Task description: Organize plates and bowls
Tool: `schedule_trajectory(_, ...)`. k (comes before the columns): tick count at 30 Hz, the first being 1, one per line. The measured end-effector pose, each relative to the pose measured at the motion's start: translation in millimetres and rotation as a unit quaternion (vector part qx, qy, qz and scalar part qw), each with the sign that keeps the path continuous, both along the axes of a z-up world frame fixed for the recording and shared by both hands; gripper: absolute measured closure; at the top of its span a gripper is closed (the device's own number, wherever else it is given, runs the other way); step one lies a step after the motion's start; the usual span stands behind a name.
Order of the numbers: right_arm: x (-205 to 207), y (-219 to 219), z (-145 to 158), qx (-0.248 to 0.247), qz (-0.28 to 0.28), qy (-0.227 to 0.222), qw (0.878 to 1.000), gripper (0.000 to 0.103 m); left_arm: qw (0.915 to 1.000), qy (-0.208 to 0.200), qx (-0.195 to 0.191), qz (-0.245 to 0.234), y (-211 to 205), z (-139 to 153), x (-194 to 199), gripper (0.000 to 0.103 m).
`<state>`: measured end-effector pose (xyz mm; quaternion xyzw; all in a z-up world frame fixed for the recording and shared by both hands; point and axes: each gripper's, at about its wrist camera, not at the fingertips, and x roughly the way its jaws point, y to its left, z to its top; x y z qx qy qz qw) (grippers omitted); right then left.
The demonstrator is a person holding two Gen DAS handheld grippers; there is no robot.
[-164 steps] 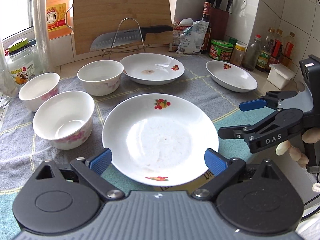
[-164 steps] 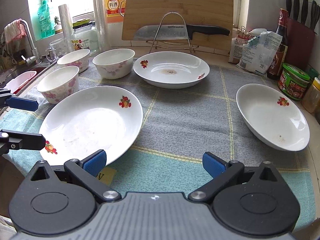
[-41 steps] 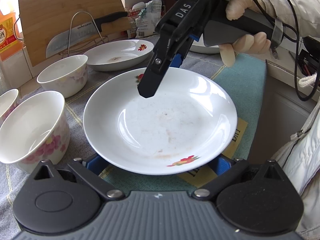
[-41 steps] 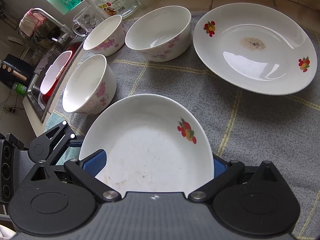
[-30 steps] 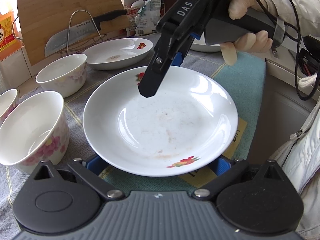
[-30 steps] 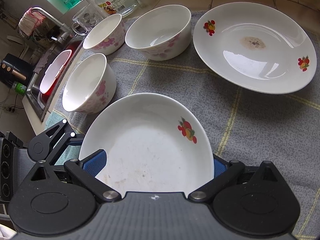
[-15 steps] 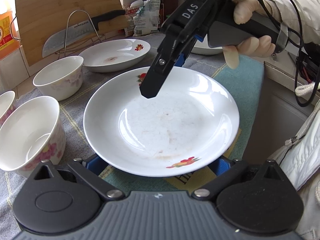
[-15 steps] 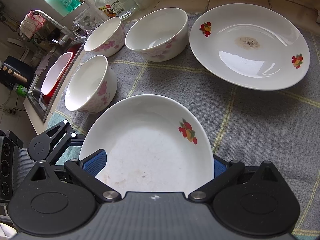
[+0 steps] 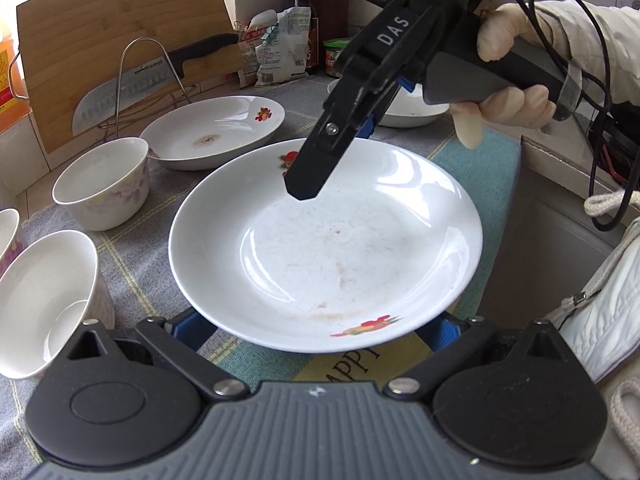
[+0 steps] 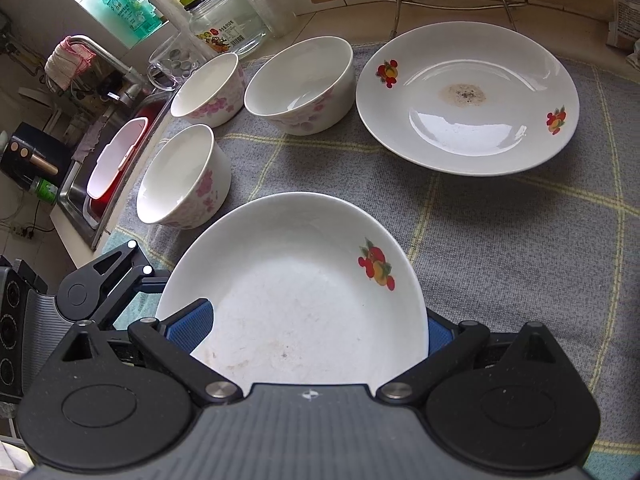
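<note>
My left gripper [image 9: 316, 326] and right gripper [image 10: 318, 330] both spread wide, blue pads flanking the near plate [image 9: 326, 246] from opposite rims; whether they touch, I can't tell. My right hand [image 9: 508, 72] angles its tool down over the plate.

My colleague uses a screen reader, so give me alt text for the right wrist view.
The right gripper straddles a white fruit-print plate above a grey checked cloth. Beyond stand three floral bowls and a second plate with a brown stain; the left gripper shows at lower left.
</note>
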<state>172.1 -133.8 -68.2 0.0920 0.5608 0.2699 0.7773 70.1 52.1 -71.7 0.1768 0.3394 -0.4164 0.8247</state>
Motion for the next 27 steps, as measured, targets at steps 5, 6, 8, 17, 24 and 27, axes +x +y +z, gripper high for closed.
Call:
schedule_trajectory(5, -4.2, -10.9, 5.8, 0.002, -0.003, -0.006, 1.000, 0.000, 1.0000, -0.002, -0.002, -0.001, -10.0, 4.4, -1.9, 0.001)
schedule_trajectory(6, -5.1, -13.6, 6.7, 0.002, -0.003, -0.007, 1.000, 0.000, 1.0000, -0.003, -0.002, -0.002, -12.8, 5.4, -2.3, 0.001)
schedule_trajectory(8, -6.4, -18.6, 8.5, 0.002, -0.005, -0.010, 1.000, 0.000, 1.0000, -0.003, -0.002, -0.004, -18.0, 6.9, -2.4, 0.001)
schedule_trajectory(17, -9.5, -44.0, 14.3, 0.004, -0.014, -0.018, 1.000, 0.000, 0.9999, -0.004, -0.002, -0.012, -42.5, 13.0, 0.9, 0.001)
schedule_trajectory(24, -9.8, -67.7, 18.6, 0.004, -0.025, -0.025, 0.999, 0.000, 0.9997, -0.002, -0.005, -0.022, -65.6, 16.4, 8.4, 0.001)
schedule_trajectory(27, -9.9, -80.2, 20.0, 0.002, -0.030, -0.028, 0.999, 0.000, 0.9996, -0.004, -0.006, -0.028, -77.8, 18.0, 12.7, 0.001)
